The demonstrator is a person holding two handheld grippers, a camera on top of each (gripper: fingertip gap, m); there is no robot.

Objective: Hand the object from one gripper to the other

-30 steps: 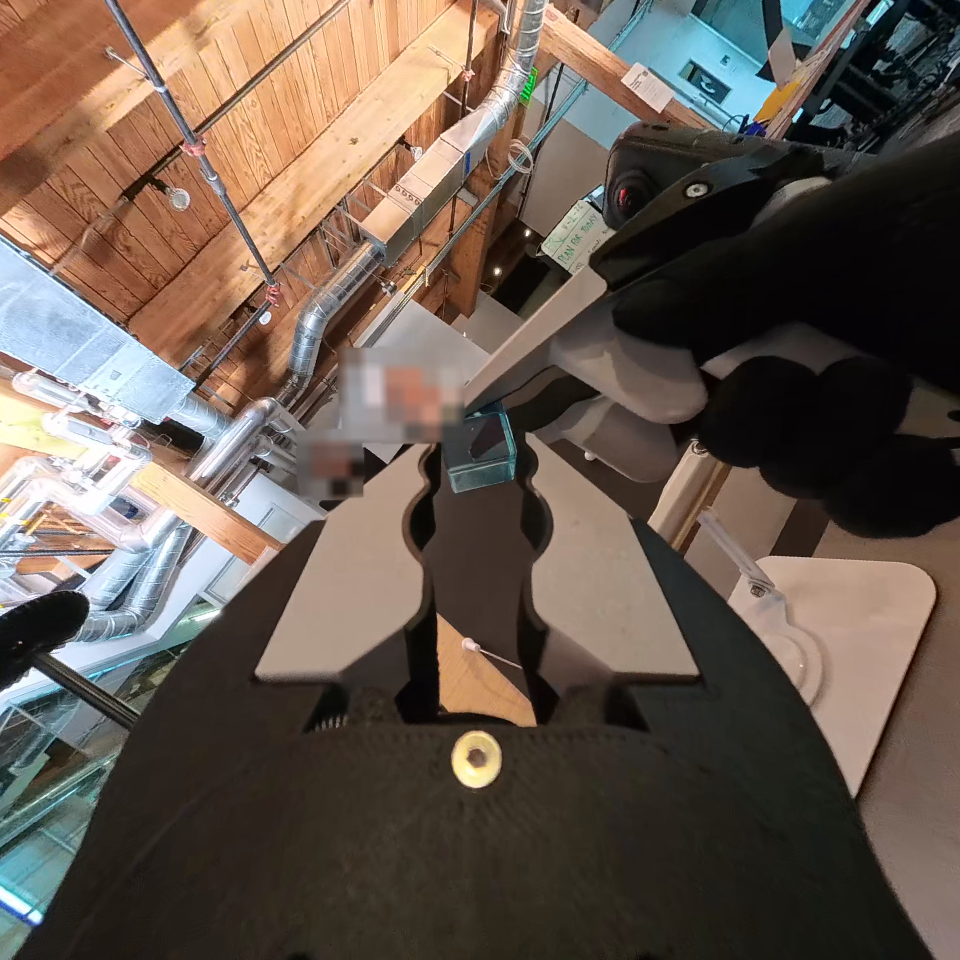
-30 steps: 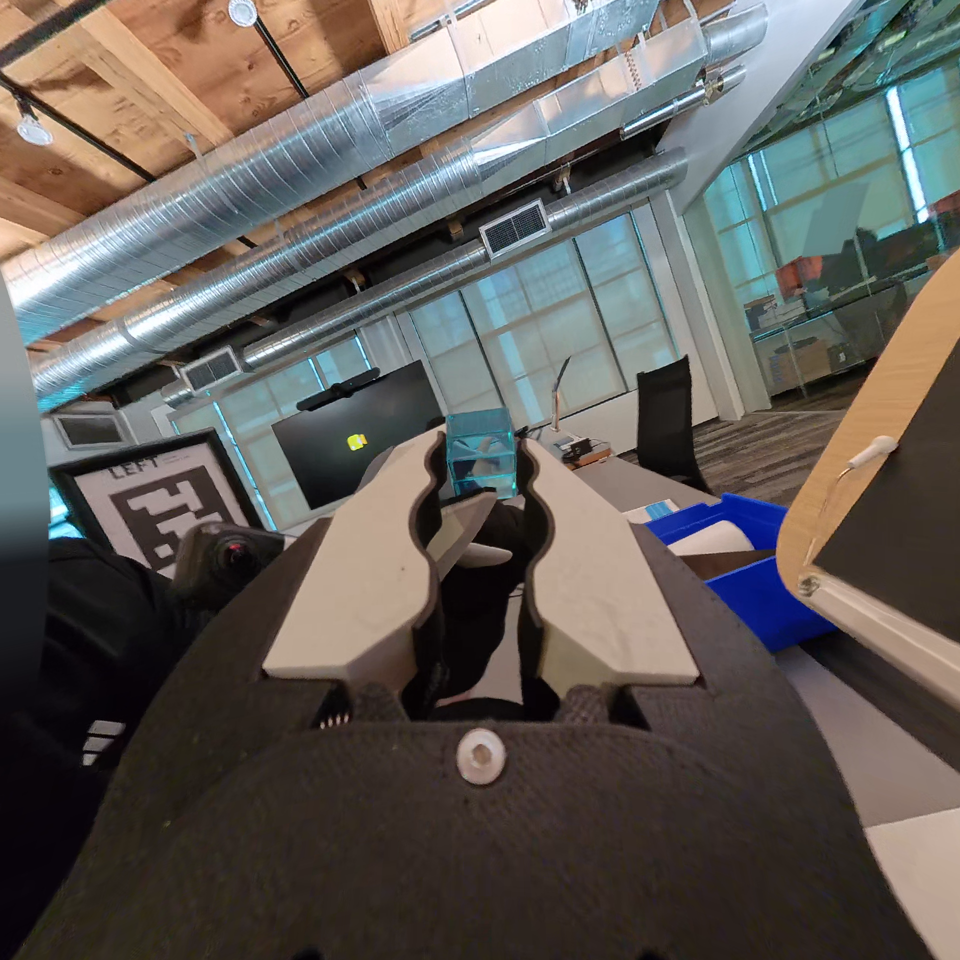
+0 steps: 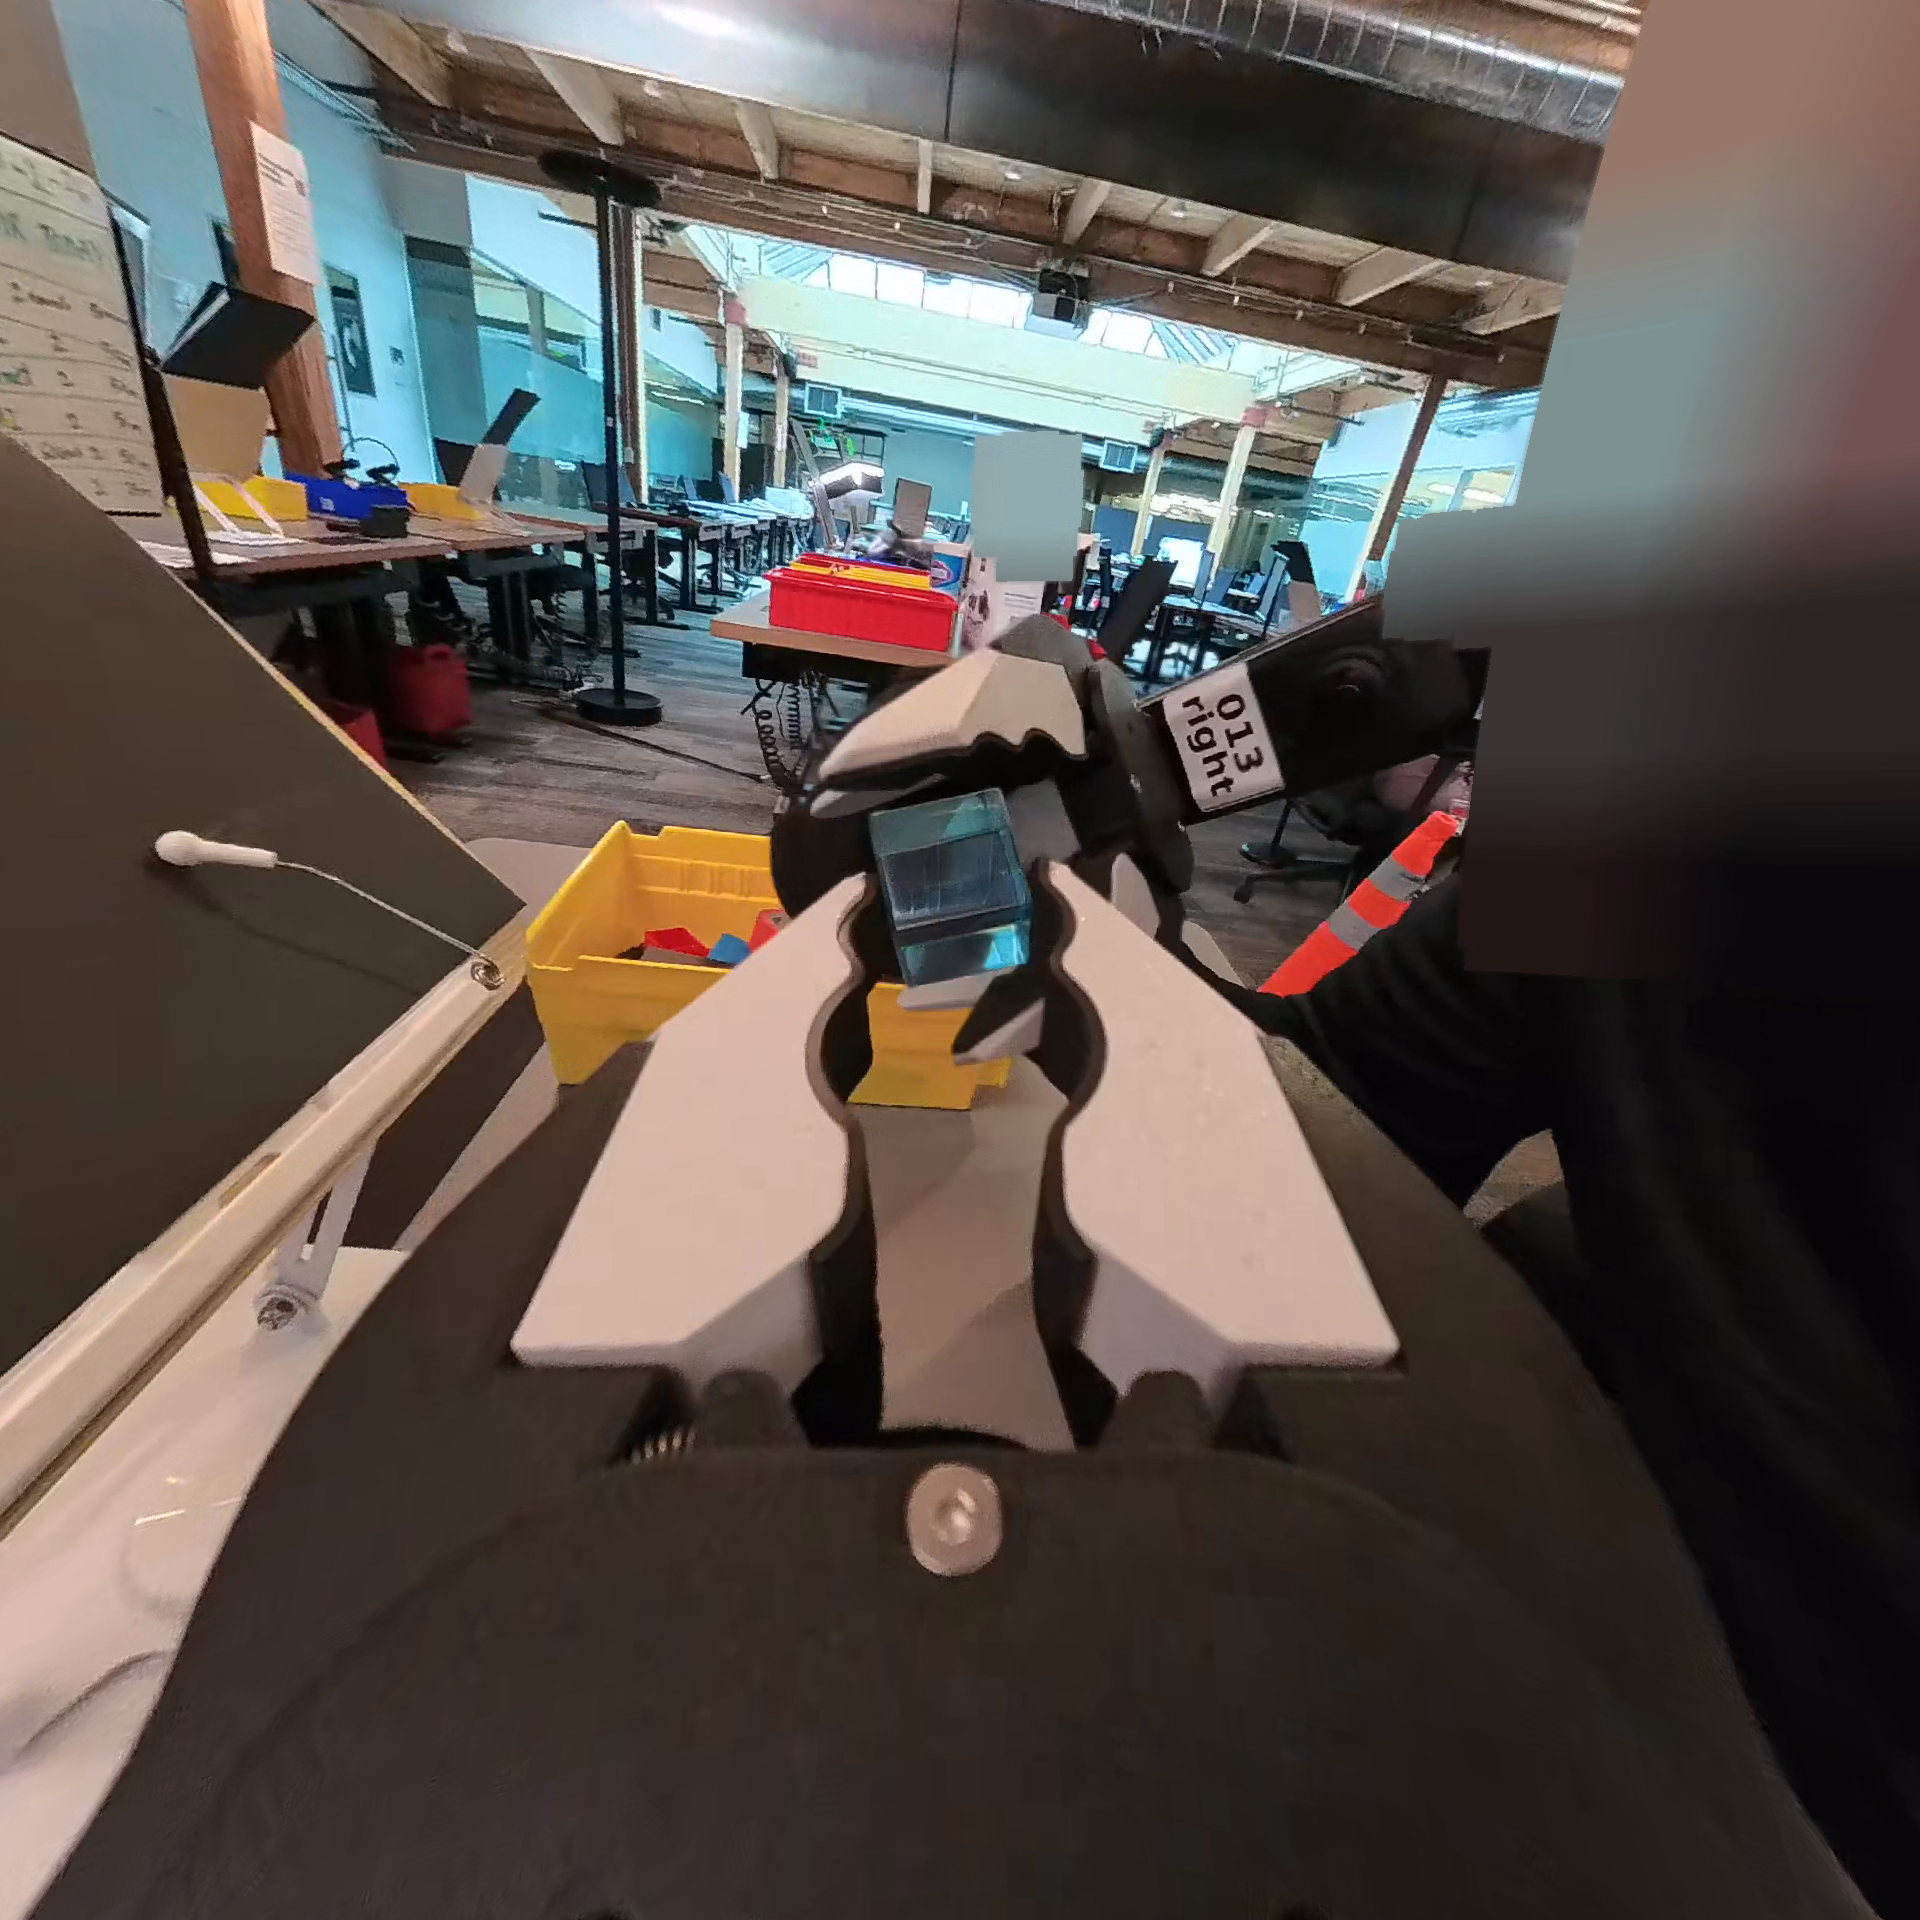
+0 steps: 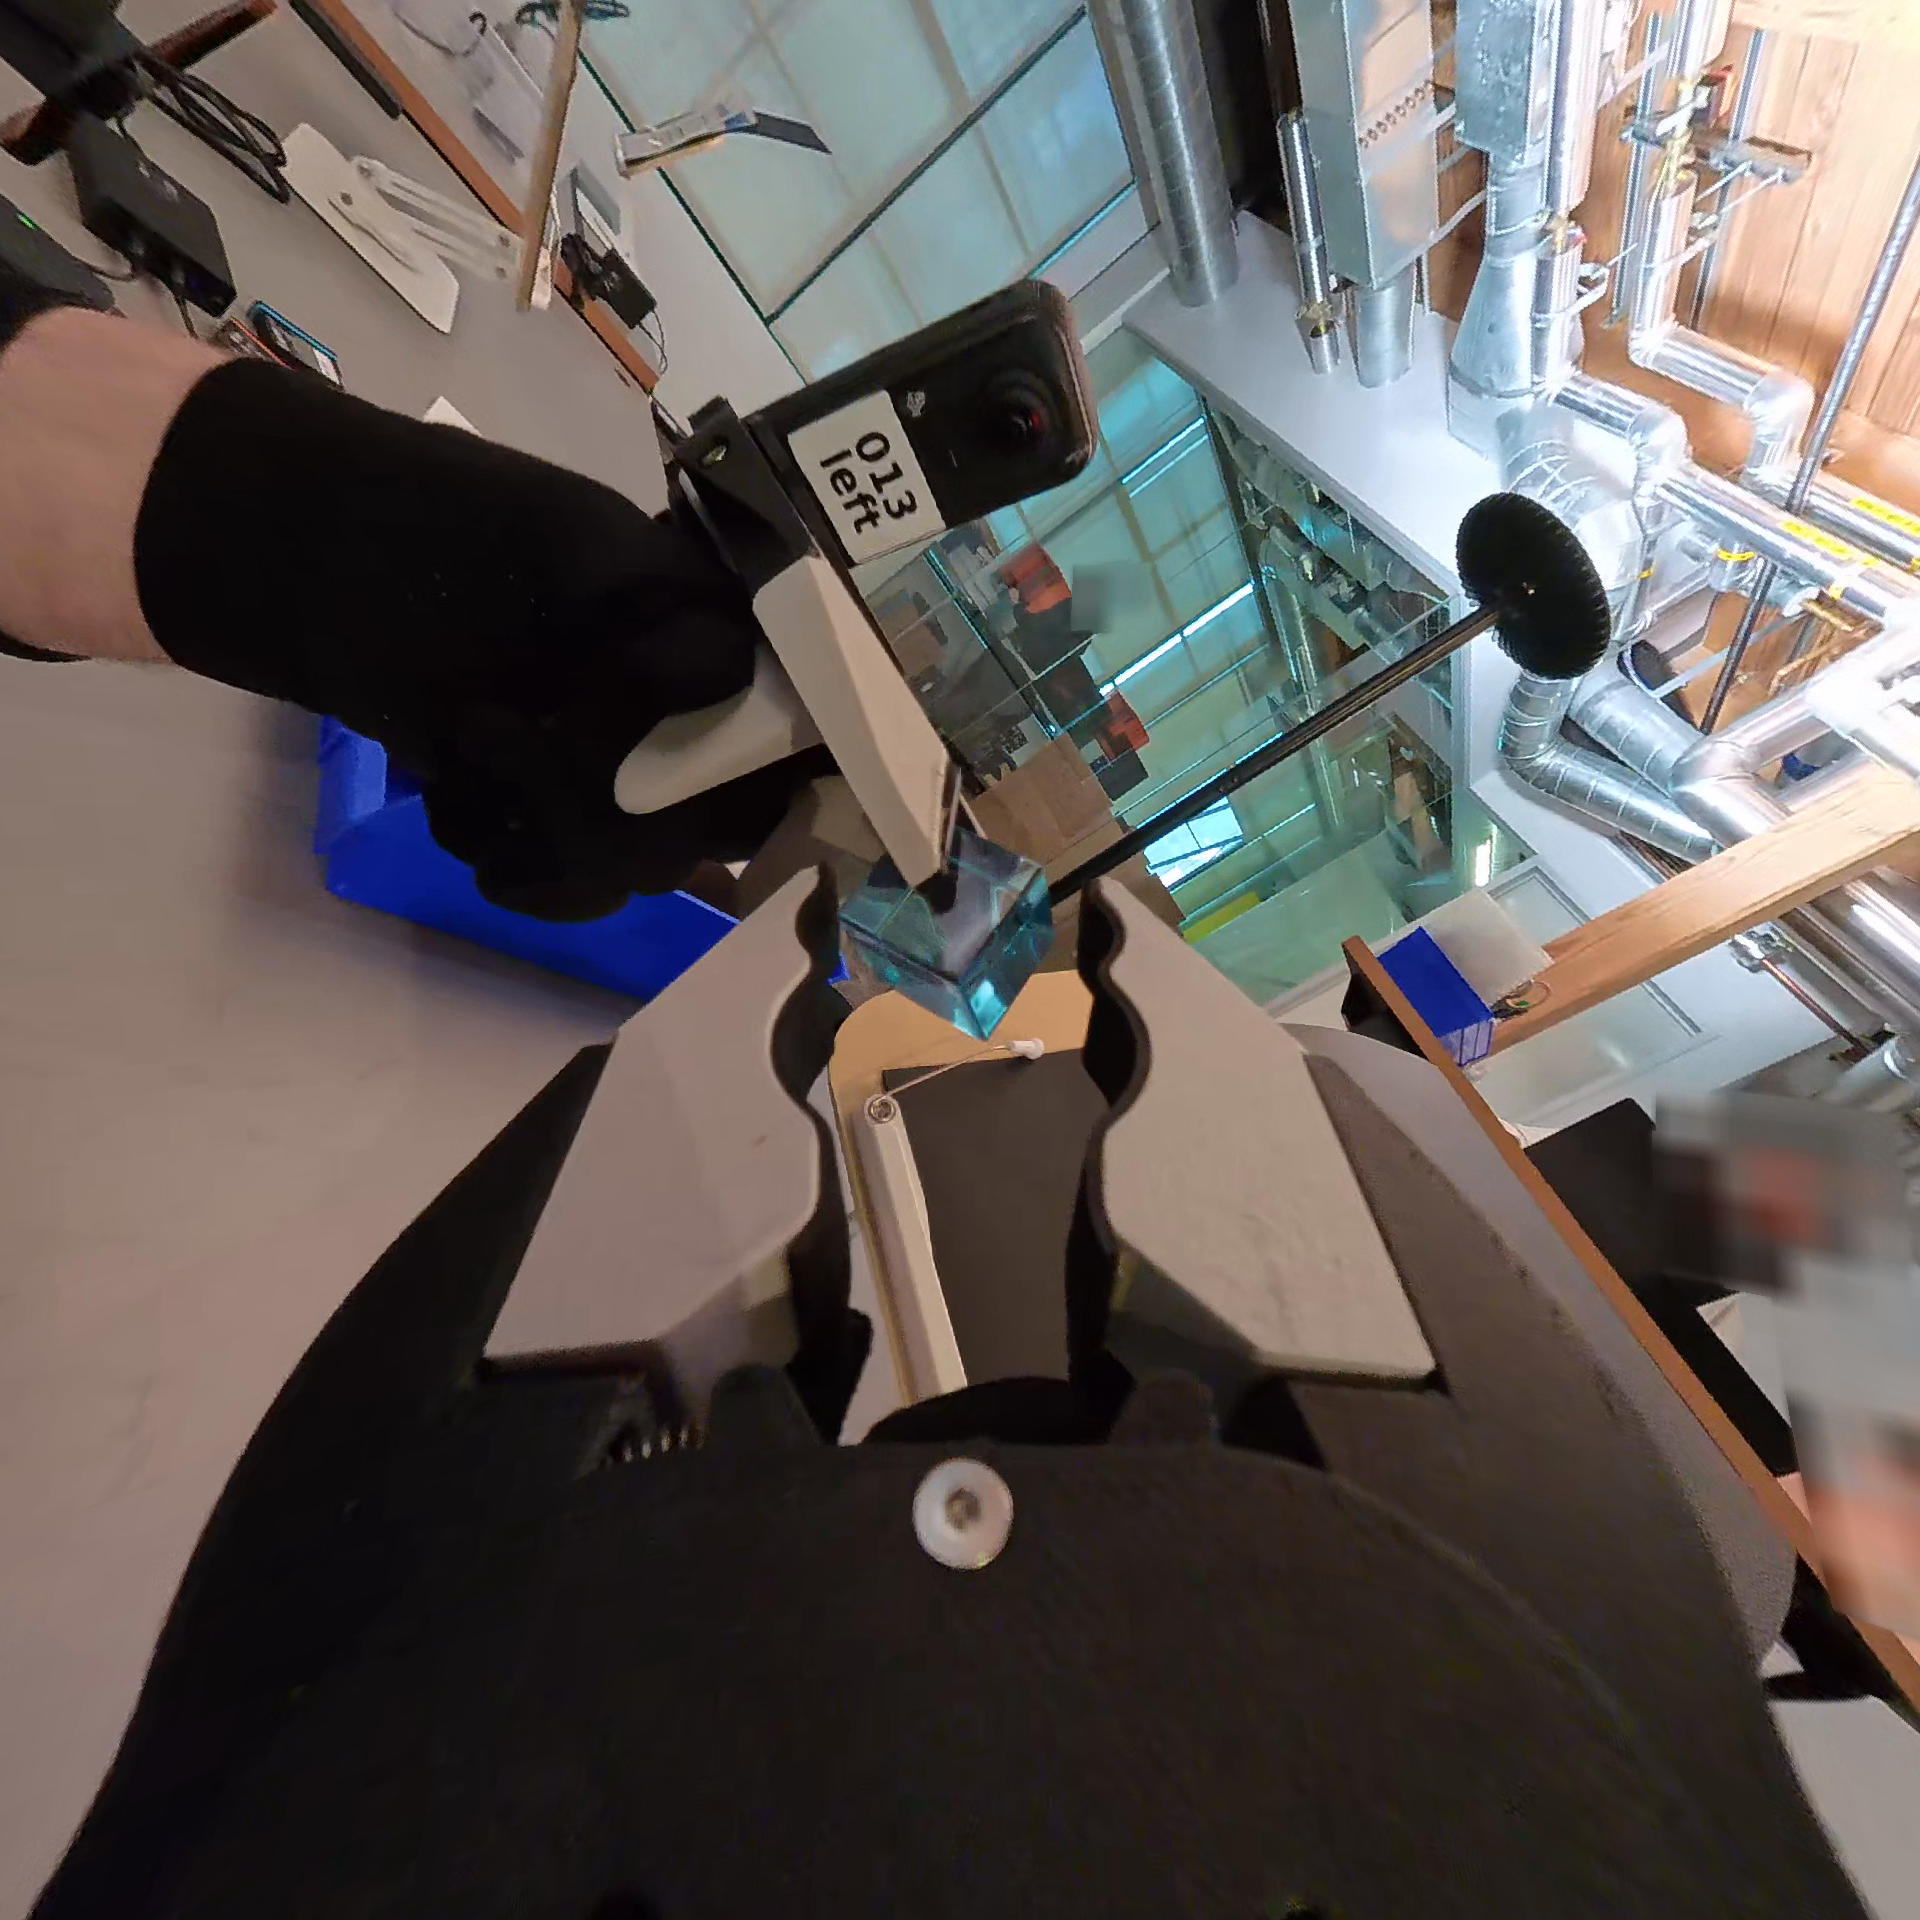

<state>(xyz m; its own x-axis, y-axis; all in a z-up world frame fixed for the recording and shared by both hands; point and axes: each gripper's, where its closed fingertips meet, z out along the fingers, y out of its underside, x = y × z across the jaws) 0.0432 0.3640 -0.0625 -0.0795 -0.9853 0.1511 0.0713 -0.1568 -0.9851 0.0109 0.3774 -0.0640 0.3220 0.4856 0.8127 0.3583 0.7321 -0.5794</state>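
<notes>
Between your two tools, the small translucent blue-green cube (image 3: 951, 899) sits pinched at the tips of your left tongs (image 3: 951, 914). Your right tongs (image 4: 951, 935) stand parted around it, one finger (image 4: 727, 1039) touching the cube's edge.

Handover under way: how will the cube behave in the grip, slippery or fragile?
Cube looks like clear, glossy hard plastic or glass: probably stiff but slippery. Left gripper pinches flat faces, so likely stable. Flat sides: unlikely to roll.
</notes>
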